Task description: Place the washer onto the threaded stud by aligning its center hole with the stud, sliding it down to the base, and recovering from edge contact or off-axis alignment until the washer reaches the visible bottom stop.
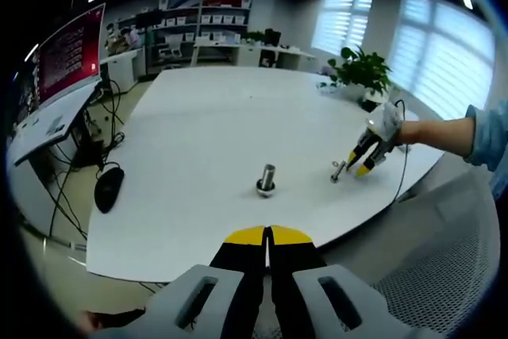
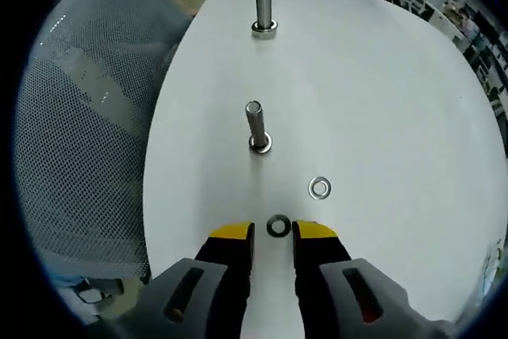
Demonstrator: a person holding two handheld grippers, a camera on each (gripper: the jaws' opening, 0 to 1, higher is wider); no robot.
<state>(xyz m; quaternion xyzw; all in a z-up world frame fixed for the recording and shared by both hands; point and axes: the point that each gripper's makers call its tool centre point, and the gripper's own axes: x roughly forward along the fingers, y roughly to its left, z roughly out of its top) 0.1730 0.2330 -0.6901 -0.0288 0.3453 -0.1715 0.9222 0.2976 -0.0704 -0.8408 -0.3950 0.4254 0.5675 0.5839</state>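
In the right gripper view the right claw (image 2: 274,232) stands a little open, its yellow tips flanking a dark washer (image 2: 278,225) that lies flat on the white worktop (image 2: 397,101); whether the tips touch it cannot be told. A second, brighter washer (image 2: 320,188) lies just beyond. Farther on rises the near threaded stud (image 2: 255,126), and past it another stud (image 2: 264,13). In the left gripper view the left claw (image 1: 267,235) is closed on nothing, hovering short of a stud (image 1: 267,179).
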